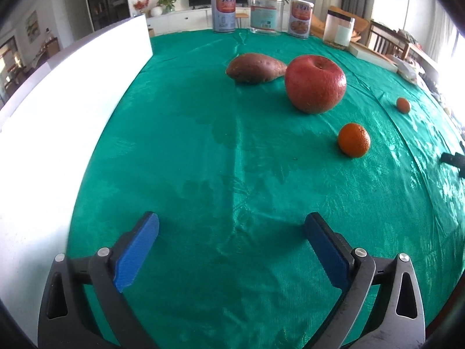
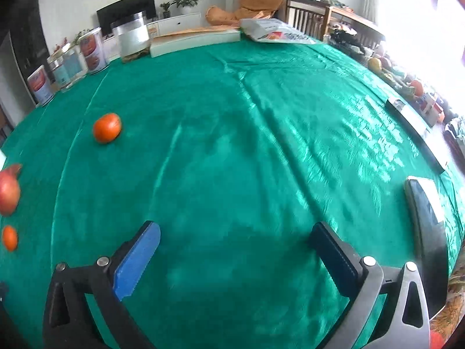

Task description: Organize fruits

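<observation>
On the green tablecloth [image 1: 232, 160], a red apple [image 1: 315, 83] sits beside a sweet potato [image 1: 255, 67]. A small orange [image 1: 354, 139] lies nearer to me and a smaller orange [image 1: 403, 105] farther right. My left gripper [image 1: 232, 229] is open and empty, low over bare cloth well short of the fruit. In the right wrist view an orange [image 2: 107, 128] lies at the left, with the apple [image 2: 8, 192] and another orange [image 2: 9, 238] at the left edge. My right gripper [image 2: 235, 241] is open and empty over bare cloth.
A white board [image 1: 72, 93] stands along the left. Tins and jars [image 1: 266, 11] line the far edge, also in the right wrist view [image 2: 93, 48]. A flat white box [image 2: 194, 42], a bag [image 2: 276, 33] and dark trays [image 2: 427, 218] lie at the right.
</observation>
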